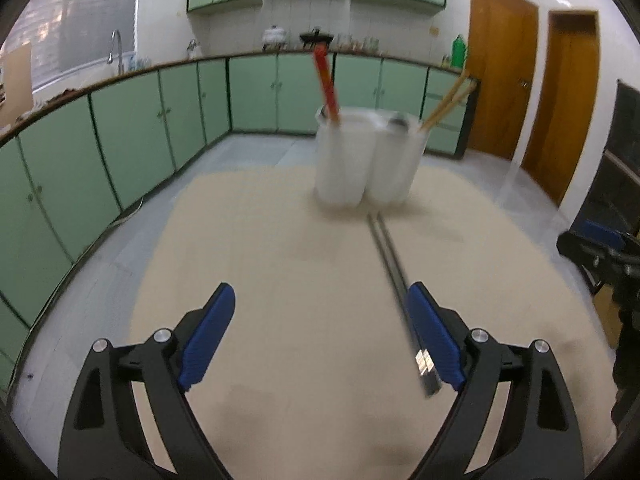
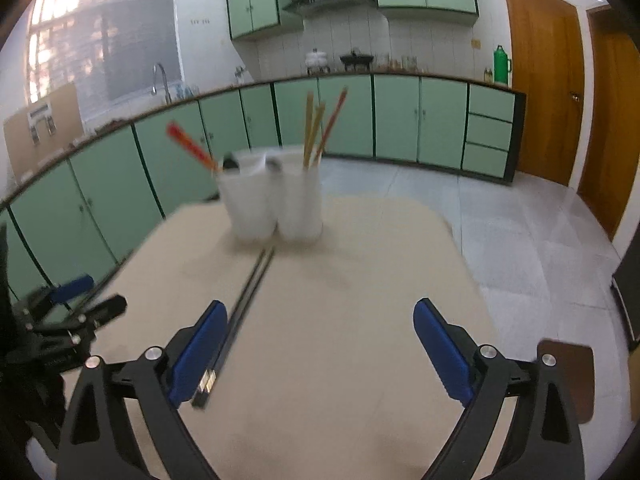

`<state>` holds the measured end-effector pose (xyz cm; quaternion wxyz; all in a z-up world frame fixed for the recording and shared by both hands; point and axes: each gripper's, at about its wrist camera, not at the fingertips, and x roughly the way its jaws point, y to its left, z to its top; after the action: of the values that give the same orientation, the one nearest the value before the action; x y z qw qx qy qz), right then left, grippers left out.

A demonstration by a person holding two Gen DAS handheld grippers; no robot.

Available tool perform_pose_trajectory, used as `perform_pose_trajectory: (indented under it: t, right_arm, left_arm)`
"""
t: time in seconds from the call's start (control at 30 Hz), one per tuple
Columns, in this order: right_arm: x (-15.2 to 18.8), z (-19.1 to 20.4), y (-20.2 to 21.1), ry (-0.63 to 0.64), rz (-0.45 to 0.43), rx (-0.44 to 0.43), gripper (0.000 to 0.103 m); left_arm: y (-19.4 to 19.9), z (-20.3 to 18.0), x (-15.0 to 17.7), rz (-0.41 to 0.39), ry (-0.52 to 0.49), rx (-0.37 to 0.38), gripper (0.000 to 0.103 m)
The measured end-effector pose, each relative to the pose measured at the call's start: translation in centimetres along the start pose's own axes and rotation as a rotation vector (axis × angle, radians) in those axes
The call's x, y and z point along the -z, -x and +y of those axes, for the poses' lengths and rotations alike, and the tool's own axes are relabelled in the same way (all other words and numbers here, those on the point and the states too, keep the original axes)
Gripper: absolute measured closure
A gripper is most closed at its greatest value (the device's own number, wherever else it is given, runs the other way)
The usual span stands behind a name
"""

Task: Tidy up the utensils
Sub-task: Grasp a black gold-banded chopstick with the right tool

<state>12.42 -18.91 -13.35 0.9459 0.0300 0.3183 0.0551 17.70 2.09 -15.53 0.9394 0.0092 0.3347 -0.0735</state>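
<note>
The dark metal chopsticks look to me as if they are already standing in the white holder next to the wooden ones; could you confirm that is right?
Not quite. The dark metal chopsticks lie flat on the table, running from the foot of the white holder toward the camera, as the left wrist view shows. The wooden ones do stand in the holder.

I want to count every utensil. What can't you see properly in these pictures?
- White plastic holder: contents hidden by its walls, both views.
- Red-handled utensil: its working end sits inside the holder.
- Dark metal chopsticks: motion-blurred, both views.
- Counter items: too small.
</note>
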Motion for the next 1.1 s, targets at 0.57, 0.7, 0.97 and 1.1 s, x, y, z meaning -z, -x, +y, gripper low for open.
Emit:
perform_pose_trajectory:
  t: [0.57, 0.7, 0.97, 1.1]
  right_arm:
    - [6.5, 7.1, -4.5, 0.040, 0.210, -0.071, 0.036]
    - [7.0, 8.0, -5.2, 0.062, 0.240, -0.073, 0.037]
    - [7.1, 9.0, -5.7, 0.100, 0.252, -0.045, 0.037]
    - [7.1, 8.2, -5.5, 0.083, 0.252, -0.015, 0.040]
  left_arm:
    - [-2.5, 4.2, 4.5, 0.168, 0.039, -0.073, 0.016]
    - [-2.8, 4.0, 4.8, 0.177, 0.035, -0.067, 0.015]
    - [-3.1, 4.2, 5.1, 0.193, 0.047, -0.057, 0.015]
    - [-3.1, 4.2, 5.0, 0.192, 0.051, -0.058, 0.015]
